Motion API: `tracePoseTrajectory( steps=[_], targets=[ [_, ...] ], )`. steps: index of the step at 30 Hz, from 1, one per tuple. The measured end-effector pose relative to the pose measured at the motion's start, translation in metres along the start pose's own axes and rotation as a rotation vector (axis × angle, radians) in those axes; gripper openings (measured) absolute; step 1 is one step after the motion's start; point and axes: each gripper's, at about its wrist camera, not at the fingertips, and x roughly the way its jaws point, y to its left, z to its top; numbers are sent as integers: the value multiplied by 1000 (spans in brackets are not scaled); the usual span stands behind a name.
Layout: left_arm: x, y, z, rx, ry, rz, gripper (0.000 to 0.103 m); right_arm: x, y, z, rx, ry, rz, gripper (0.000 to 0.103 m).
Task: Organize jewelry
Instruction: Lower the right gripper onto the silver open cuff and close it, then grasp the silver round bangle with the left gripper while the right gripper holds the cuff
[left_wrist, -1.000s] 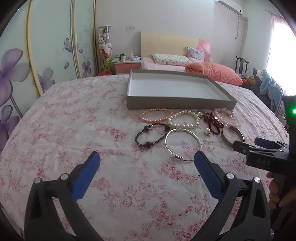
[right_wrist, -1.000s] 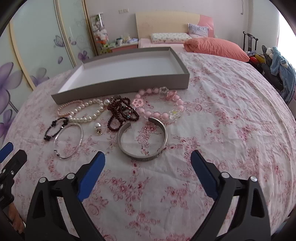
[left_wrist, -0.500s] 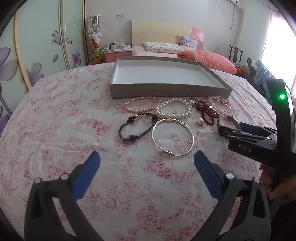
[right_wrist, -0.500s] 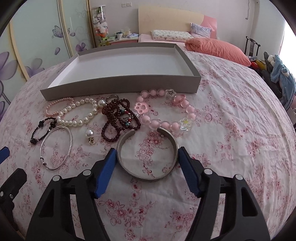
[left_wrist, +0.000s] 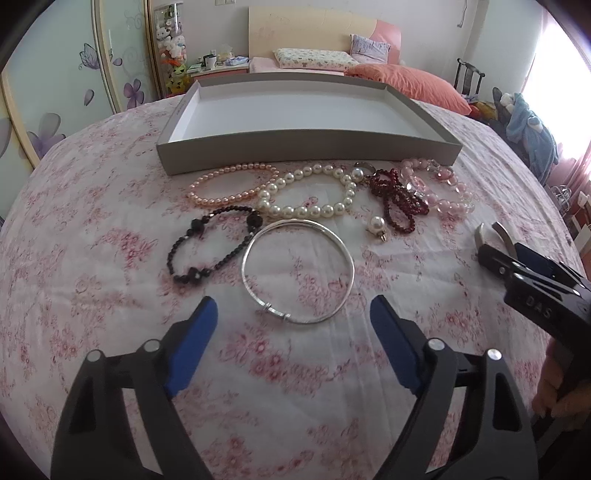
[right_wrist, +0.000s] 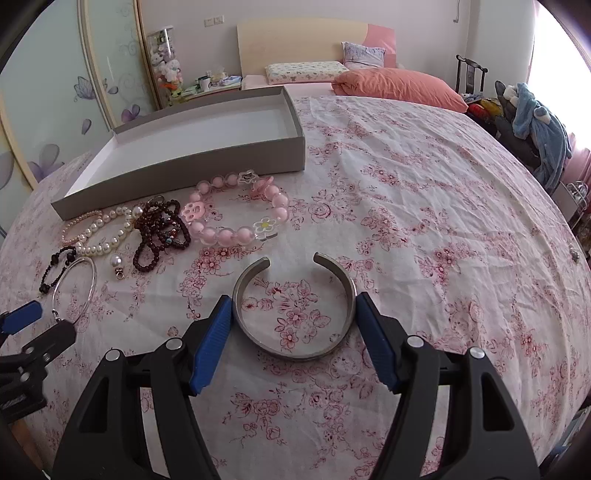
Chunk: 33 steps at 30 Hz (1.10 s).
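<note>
My right gripper (right_wrist: 293, 306) has its blue fingers touching both sides of a steel cuff bracelet (right_wrist: 295, 347) lying on the floral cloth. My left gripper (left_wrist: 293, 314) is open, just short of a thin silver bangle (left_wrist: 298, 269). Beyond it lie a black bead bracelet (left_wrist: 214, 247), a white pearl bracelet (left_wrist: 310, 195), a pink pearl bracelet (left_wrist: 229, 184), a dark red bead strand (left_wrist: 397, 203), a loose pearl pendant (left_wrist: 376, 226) and a chunky pink bead bracelet (right_wrist: 236, 214). The grey empty tray (left_wrist: 310, 146) stands behind them.
The round table's flowered cloth (right_wrist: 424, 221) stretches right of the jewelry. A bed with an orange pillow (right_wrist: 399, 86) and a chair with a blue garment (right_wrist: 543, 136) stand behind. The right gripper's body (left_wrist: 535, 291) shows at the left view's right edge.
Both grippers moved forward toward the jewelry. The right gripper's fingers narrowed and now touch the steel cuff on both sides. The left gripper's fingers closed partway near the silver bangle.
</note>
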Motion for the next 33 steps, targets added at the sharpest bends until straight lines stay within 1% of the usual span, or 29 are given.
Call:
tracePoseTrajectory(
  steps=[3,6,13,14,15,16,25,29,31,32,33],
  targets=[
    [6,-8,5,18,-3,30,76,1,0,0,-2,-3,6,68],
    [12,-14,10,33,-16,54,76,2,-1,1,0,-5,14,68],
    [21,-17,21,23,-25,60,76,2,0,1,-6,-8,17,68],
    [21,-17,22,24,-27,60,75,2,0,1,-5,-9,17,68],
    [21,-18,22,25,-31,60,69,2,1,1,-5,-8,18,68],
    [19,-16,20,26,-34,57,68,2,1,1,-5,-8,18,68],
    [17,-15,15,33,-32,53,68,3,2,1,-14,-6,9,68],
    [18,-15,15,31,-34,61,73,5,5,1,-26,-2,-4,69],
    [18,-15,15,32,-36,58,72,6,6,2,-30,-1,-11,69],
    [17,-15,15,34,-41,55,68,6,6,1,-33,-2,-14,69],
    [17,-16,15,36,-43,57,68,6,6,2,-37,-2,-15,68]
  ],
)
